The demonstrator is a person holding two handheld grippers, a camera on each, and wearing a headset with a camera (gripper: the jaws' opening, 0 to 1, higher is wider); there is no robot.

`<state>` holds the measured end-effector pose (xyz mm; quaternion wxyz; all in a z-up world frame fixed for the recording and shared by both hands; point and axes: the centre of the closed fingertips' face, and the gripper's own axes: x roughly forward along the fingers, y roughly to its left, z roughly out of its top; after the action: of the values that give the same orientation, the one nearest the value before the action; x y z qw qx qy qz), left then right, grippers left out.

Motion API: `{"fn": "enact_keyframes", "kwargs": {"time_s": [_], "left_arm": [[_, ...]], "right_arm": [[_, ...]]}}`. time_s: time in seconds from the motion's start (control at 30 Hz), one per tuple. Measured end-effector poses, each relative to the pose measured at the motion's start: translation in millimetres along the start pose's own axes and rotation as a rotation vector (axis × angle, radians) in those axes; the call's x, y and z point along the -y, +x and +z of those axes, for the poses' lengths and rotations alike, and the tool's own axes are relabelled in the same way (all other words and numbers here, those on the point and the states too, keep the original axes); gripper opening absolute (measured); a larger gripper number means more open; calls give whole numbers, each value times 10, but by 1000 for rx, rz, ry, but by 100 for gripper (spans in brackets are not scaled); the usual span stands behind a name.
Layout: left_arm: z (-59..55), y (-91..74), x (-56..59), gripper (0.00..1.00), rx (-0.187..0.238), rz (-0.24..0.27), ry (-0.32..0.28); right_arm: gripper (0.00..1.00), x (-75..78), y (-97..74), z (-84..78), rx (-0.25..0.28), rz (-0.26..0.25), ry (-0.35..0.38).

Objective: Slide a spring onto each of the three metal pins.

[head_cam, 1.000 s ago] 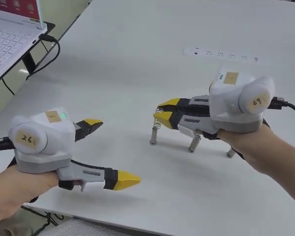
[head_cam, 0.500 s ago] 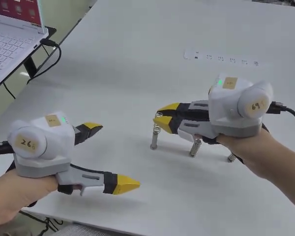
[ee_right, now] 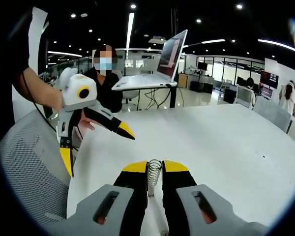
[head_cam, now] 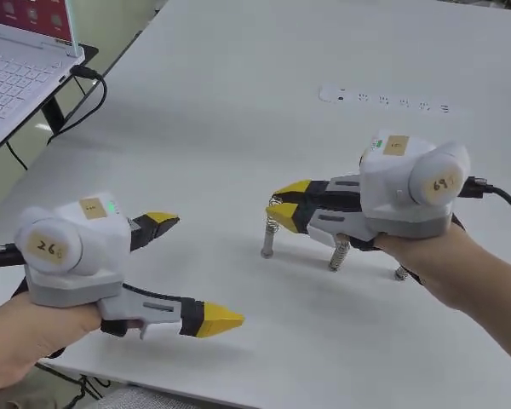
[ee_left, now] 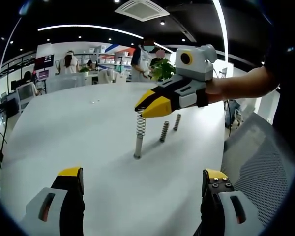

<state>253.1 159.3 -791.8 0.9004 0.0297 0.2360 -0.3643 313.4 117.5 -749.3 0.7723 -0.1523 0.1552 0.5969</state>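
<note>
Three thin metal pins stand on the white table (head_cam: 238, 111). The left pin (head_cam: 266, 243) carries a spring (head_cam: 272, 223) on its upper part, and my right gripper (head_cam: 283, 203) is shut on that spring. In the right gripper view the spring (ee_right: 154, 172) stands upright between the two yellow tips. The middle pin (head_cam: 338, 252) and the right pin (head_cam: 399, 273) each wear a spring lower down. My left gripper (head_cam: 190, 269) hovers open at the near left with nothing between its fingers. In the left gripper view the pin with the spring (ee_left: 138, 135) stands ahead.
A white laptop (head_cam: 17, 60) sits on a stand at the far left, with a black cable (head_cam: 89, 89) hanging off it. A white power strip (head_cam: 383, 98) lies at the back of the table. The table's near edge runs just below the left gripper.
The head camera has shifted a little. Both grippers keep about the same places, with the right one staying shut on the spring at the left pin.
</note>
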Motion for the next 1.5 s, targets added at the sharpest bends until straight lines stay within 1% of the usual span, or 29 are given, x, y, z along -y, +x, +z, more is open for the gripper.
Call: {"fn": "enact_keyframes", "kwargs": {"time_s": [0.3,0.7,1.03,1.5], "left_arm": [[-12,-26,-25,98,1,5,-3],[-32,-28,-16,97,-1,3,-6],[-38,-22,-17,97,0,2,-7],[-55,-19,5,97,-2,0,-9]], "right_arm": [[7,-19,30,-27,-10,6,0],[7,-28,79,-117,-31,7,5],[7,-44,124,-232,-63,8,13],[7,-60,197,-383,-114,11,4]]}}
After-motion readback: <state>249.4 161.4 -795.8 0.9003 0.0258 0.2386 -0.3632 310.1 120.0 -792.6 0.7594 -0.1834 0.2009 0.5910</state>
